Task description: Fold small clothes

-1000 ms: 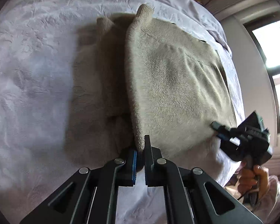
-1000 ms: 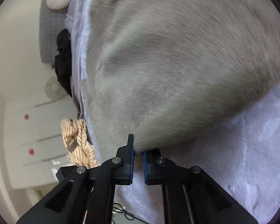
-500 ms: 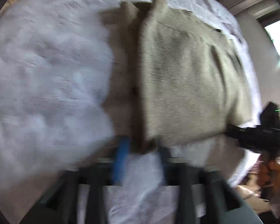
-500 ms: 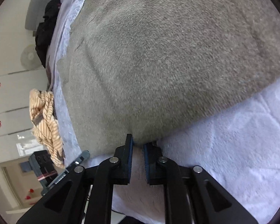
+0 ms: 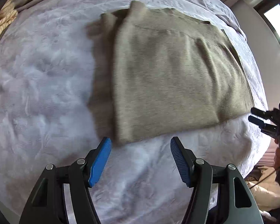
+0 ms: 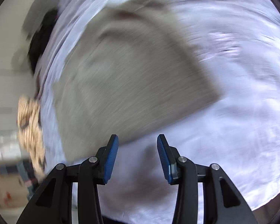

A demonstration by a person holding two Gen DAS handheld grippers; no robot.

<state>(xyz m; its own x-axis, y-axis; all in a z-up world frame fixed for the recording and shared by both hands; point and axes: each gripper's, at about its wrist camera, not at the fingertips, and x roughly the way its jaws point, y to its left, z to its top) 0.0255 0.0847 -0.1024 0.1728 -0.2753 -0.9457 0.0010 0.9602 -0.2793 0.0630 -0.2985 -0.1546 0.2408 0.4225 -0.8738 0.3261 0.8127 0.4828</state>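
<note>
A beige knit sweater (image 5: 169,78) lies folded over itself and flat on a pale lilac fleece blanket (image 5: 39,85). My left gripper (image 5: 141,157) is open and empty, just short of the sweater's near edge. My right gripper (image 6: 137,155) is open and empty too, just off the near edge of the sweater (image 6: 125,82) in its blurred view. The right gripper also shows in the left wrist view (image 5: 255,116) at the sweater's right corner, apart from the cloth.
A tan striped garment (image 6: 30,130) lies at the blanket's left edge, also in the left wrist view (image 5: 1,22). A black garment (image 6: 40,37) lies further back. The bed edge drops off at the right (image 5: 259,149). A window (image 5: 276,18) is at the far right.
Both grippers were shut on the sweater's near edge and have opened and let it go. The lifted fold has come down flat. Both grippers have drawn back slightly.
</note>
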